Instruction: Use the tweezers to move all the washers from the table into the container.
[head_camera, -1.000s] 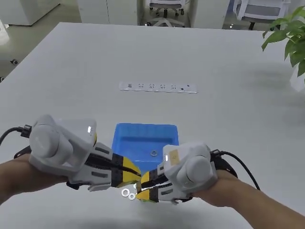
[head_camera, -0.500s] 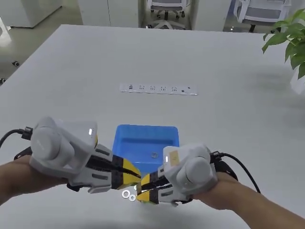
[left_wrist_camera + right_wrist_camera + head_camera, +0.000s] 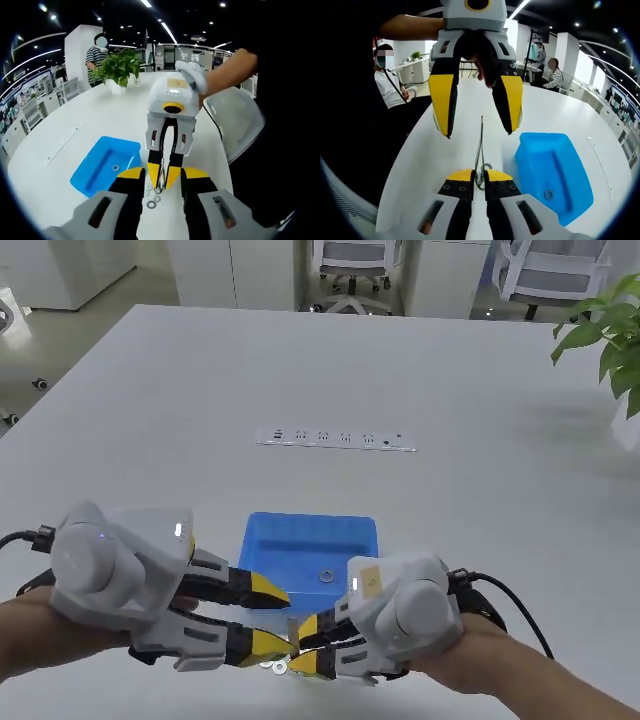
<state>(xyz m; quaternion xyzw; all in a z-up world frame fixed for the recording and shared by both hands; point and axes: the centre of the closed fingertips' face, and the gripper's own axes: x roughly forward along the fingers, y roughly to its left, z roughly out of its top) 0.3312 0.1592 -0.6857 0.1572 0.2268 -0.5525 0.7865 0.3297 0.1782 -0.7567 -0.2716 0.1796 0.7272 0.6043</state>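
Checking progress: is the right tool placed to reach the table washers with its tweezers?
Probably yes: the right tool holds the tweezers tip by the washers, nothing between.

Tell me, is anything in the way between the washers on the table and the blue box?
Nothing visible is. The washers lie on bare table right beside the blue container, whose top is open. The tweezers, clamped in the right gripper, reach down close to them.
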